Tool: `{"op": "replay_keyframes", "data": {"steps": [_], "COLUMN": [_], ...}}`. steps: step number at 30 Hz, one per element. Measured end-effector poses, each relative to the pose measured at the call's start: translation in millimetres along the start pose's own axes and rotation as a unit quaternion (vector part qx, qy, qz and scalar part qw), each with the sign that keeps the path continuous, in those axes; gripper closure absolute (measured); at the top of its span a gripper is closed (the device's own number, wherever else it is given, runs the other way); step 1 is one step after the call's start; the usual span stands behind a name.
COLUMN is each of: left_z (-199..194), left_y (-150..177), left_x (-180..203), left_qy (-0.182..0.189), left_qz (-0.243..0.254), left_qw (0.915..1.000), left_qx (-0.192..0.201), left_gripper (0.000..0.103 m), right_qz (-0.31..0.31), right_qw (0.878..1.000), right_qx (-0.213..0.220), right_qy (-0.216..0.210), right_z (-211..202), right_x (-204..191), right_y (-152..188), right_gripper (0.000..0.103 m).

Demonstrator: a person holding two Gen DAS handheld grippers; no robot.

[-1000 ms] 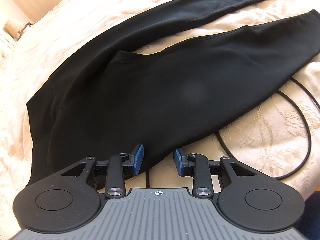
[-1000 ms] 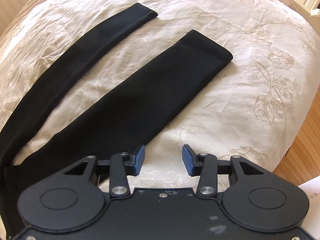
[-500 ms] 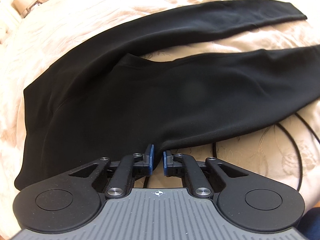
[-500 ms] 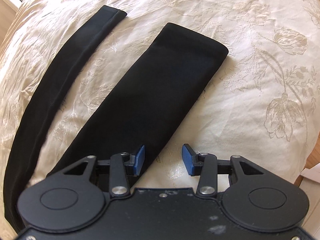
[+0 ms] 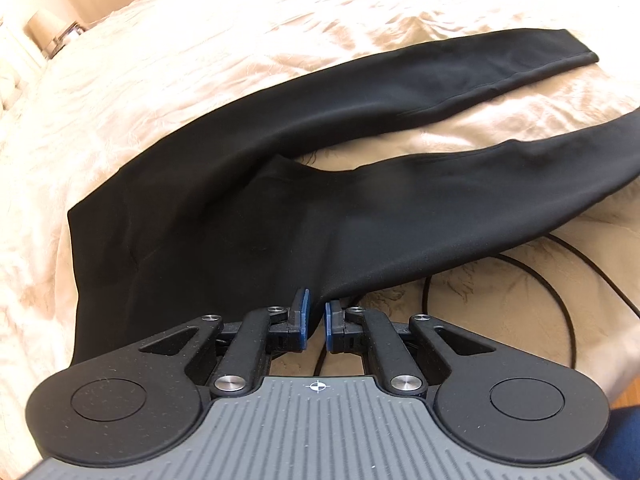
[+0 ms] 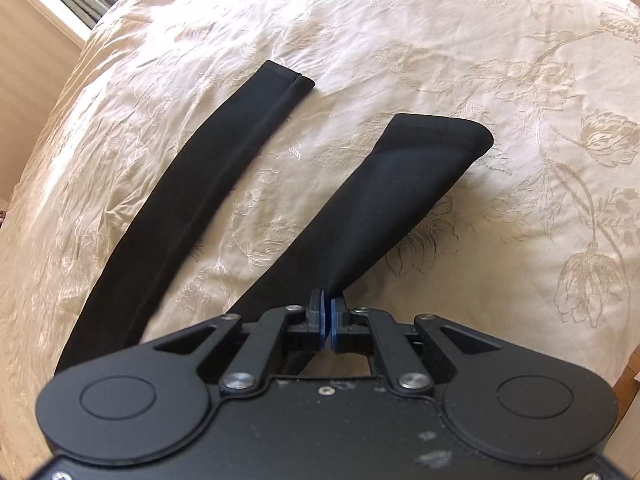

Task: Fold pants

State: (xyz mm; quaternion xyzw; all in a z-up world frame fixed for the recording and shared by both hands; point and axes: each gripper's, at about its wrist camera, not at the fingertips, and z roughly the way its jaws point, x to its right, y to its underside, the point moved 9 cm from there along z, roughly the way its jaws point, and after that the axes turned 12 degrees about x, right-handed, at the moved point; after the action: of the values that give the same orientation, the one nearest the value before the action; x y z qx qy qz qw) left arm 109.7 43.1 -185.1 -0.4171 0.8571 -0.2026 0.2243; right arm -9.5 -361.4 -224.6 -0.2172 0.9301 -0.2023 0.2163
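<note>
Black pants (image 5: 280, 208) lie spread on a cream bedspread (image 5: 200, 60), their two legs parted in a V. In the left wrist view my left gripper (image 5: 315, 316) is shut on the near edge of the pants at the hip, and the cloth rises in a peak to the blue pads. In the right wrist view the near leg (image 6: 400, 192) runs up into my right gripper (image 6: 329, 316), which is shut on its near edge. The far leg (image 6: 224, 160) lies flat to the left, its hem towards the far side.
A black cable (image 5: 552, 280) loops over the bedspread just right of my left gripper. A lamp (image 5: 44, 24) stands at the far left by the bed. The bed's edge and a wooden floor (image 6: 628, 376) show at the right.
Both grippers have gone from open to shut on the pants' near edge. The left one has lifted, pulling the cloth up. The right one slid along the near leg before closing.
</note>
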Motion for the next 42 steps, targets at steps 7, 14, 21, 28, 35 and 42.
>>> {"op": "replay_keyframes", "data": {"steps": [7,14,21,28,35,42], "left_z": [-27.8,9.4,59.1,104.9,143.5,184.5], "left_y": [-14.7,-64.7,-107.9,-128.8,-146.4,-153.3], "left_x": [-13.3,-22.7,-42.4,-48.9,-56.9,-57.6], "left_qy": [0.000,-0.007,-0.025,-0.044,-0.056,-0.062], "left_qz": [-0.002,-0.029,-0.060,-0.082,-0.094,-0.097], "left_qw": [0.9998,0.9992,0.9977,0.9956,0.9935,0.9916], "left_qx": [0.017,0.026,0.019,-0.006,-0.031,-0.060], "left_gripper": [0.095,0.096,0.096,0.096,0.096,0.096], "right_qz": [-0.005,-0.025,-0.043,-0.059,-0.066,-0.078], "right_qw": [1.000,1.000,0.999,0.998,0.997,0.996], "right_qx": [-0.003,0.008,0.002,-0.018,-0.032,-0.039], "right_qy": [0.002,-0.015,-0.024,-0.023,-0.020,-0.014], "right_z": [-26.0,-5.8,41.5,88.6,124.8,161.1], "right_x": [-0.1,-38.0,-75.7,-102.6,-125.5,-146.6], "right_y": [-1.0,-25.2,-55.6,-76.1,-92.1,-101.7], "right_gripper": [0.098,0.098,0.097,0.096,0.096,0.095]}}
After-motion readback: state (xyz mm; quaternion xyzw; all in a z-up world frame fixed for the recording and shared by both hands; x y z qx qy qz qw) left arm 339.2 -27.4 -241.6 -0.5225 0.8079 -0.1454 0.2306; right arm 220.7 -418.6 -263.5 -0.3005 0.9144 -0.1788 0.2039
